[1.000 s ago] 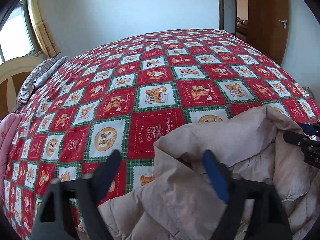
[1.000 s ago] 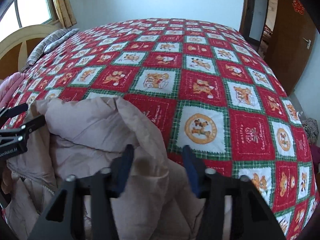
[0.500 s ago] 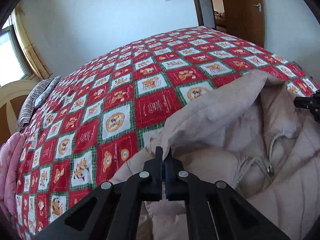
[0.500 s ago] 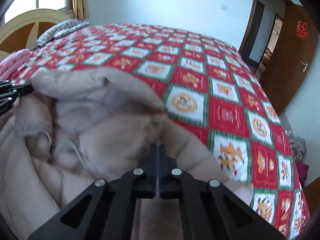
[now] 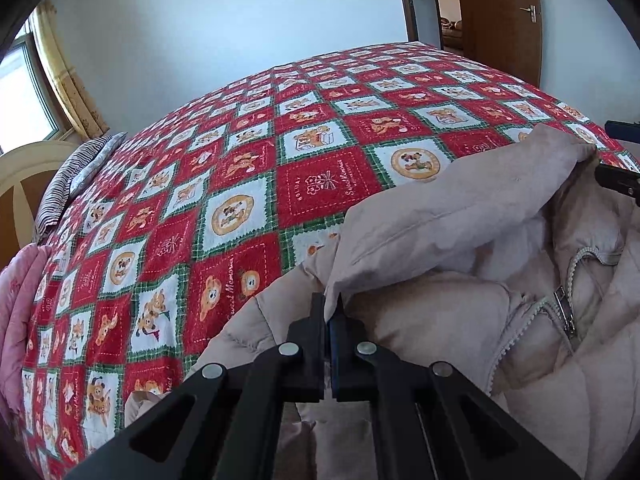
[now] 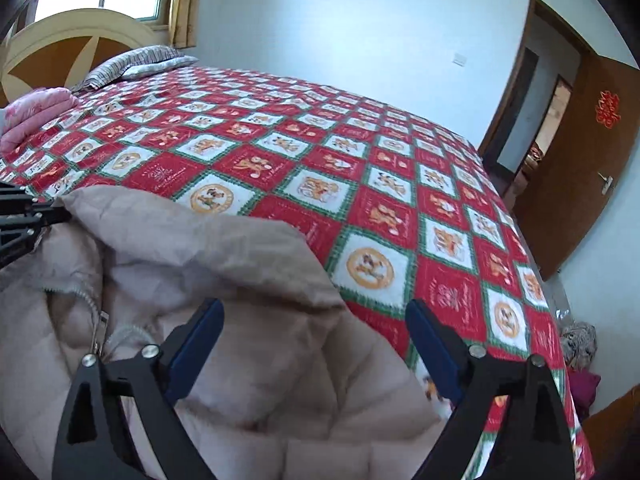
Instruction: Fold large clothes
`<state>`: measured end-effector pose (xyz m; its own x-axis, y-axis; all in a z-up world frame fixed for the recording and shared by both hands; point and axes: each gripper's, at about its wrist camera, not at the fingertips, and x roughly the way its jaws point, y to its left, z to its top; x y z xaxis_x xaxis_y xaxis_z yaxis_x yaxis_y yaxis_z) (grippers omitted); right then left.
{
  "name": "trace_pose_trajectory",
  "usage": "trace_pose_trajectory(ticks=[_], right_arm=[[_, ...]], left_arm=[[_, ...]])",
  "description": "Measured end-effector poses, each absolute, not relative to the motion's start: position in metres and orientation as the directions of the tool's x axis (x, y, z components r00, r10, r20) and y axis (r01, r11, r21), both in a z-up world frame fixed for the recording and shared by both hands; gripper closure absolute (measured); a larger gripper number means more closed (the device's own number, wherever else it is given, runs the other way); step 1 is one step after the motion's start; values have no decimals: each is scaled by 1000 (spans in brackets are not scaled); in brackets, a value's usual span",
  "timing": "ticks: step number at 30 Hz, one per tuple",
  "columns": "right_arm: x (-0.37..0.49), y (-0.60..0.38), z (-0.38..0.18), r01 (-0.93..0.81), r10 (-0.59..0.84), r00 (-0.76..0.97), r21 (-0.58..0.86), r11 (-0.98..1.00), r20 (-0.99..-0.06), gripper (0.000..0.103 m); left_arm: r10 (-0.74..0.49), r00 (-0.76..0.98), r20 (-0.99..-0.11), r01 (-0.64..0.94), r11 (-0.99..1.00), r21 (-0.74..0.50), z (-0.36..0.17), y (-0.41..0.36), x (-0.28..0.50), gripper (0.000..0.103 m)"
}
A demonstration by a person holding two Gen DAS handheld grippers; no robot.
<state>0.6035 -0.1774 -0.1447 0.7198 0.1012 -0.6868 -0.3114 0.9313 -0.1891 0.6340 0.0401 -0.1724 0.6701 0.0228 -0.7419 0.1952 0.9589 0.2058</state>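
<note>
A large beige padded jacket (image 5: 460,216) lies bunched on the near part of a bed, its zip (image 5: 564,312) showing at the right. My left gripper (image 5: 330,304) is shut on the edge of the jacket's hood, which stretches away to the right. In the right wrist view the same jacket (image 6: 224,264) fills the lower left. My right gripper (image 6: 314,312) hangs over it with its jaws opening wide; cloth lies below them but the pads do not press on it. The left gripper's tip (image 6: 24,216) shows at the left edge, holding the hood.
The bed wears a red, white and green patchwork cover (image 5: 248,184). A striped pillow (image 6: 132,64) and a pink folded quilt (image 6: 36,116) lie near the headboard (image 6: 60,48). A brown door (image 6: 588,160) stands open at the right. Clothes (image 6: 576,340) lie on the floor beside the bed.
The left gripper closed on the hood edge and shifted along the jacket. The right gripper first shut on the jacket, then let go and now stands wide apart, having rolled.
</note>
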Motion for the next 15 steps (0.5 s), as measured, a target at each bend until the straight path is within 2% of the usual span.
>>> trace_pose_trajectory(ticks=[1, 3, 5, 8, 10, 15], right_arm=[[614, -172, -149, -331, 102, 694, -190, 924, -712, 10], [627, -163, -156, -351, 88, 689, -225, 909, -720, 23], [637, -157, -161, -350, 46, 674, -263, 899, -738, 100], [621, -159, -152, -350, 77, 692, -240, 905, -718, 100], [598, -159, -152, -376, 78, 717, -291, 880, -693, 100], [572, -157, -196, -403, -1, 703, -400, 823, -711, 100]], left_arm=[[21, 671, -741, 192, 961, 201, -173, 41, 634, 102], [17, 674, -739, 192, 962, 196, -173, 41, 634, 102], [10, 673, -740, 193, 963, 189, -172, 42, 634, 102], [1, 679, -734, 190, 966, 177, -169, 46, 632, 102], [-7, 681, -732, 194, 966, 170, -167, 51, 628, 102], [-9, 669, -743, 245, 947, 209, -178, 41, 611, 102]])
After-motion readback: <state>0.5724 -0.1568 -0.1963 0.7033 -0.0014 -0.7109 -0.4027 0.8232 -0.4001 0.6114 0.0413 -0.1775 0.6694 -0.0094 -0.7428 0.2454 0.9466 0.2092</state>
